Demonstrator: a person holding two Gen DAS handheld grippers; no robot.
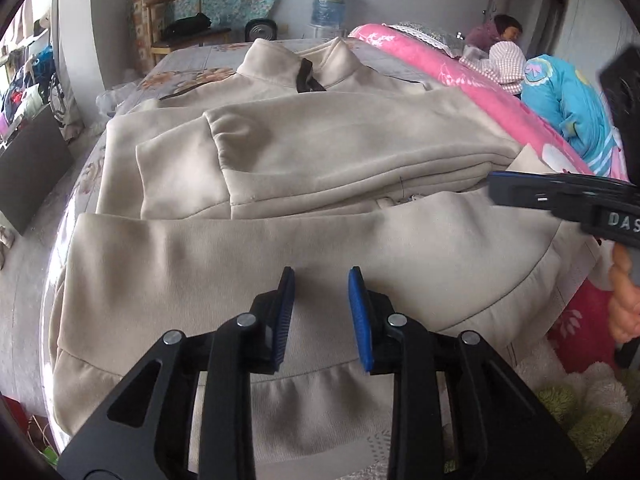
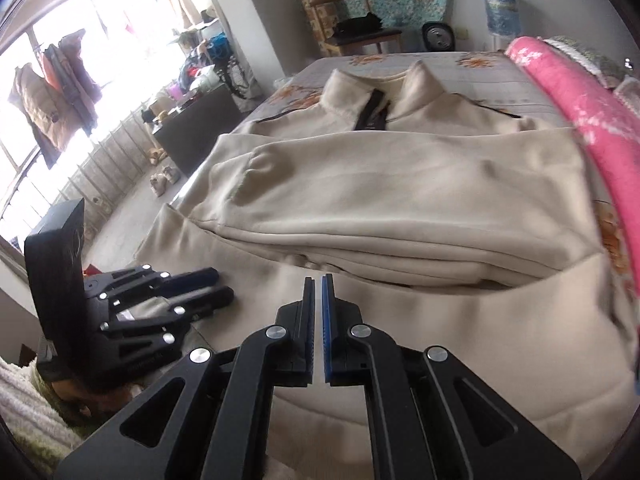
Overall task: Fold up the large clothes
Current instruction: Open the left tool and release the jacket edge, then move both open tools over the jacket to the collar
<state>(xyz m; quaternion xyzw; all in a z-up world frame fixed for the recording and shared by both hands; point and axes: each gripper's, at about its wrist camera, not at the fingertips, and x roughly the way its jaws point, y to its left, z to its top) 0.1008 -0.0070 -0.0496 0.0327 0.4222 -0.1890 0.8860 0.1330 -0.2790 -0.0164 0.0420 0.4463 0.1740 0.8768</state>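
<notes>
I see the cream jacket [image 1: 304, 152] spread across the bed [image 1: 192, 60], collar at twelve o'clock, sleeves folded over its chest, hem nearest me. My left claw [image 1: 322, 276] hangs over the hem with its blue pads [image 1: 360, 316] spread apart and nothing between them. My right claw [image 2: 319, 280] is pressed together, empty, above the lower fabric. A pink quilt [image 1: 460, 80] lies at two o'clock of the jacket.
</notes>
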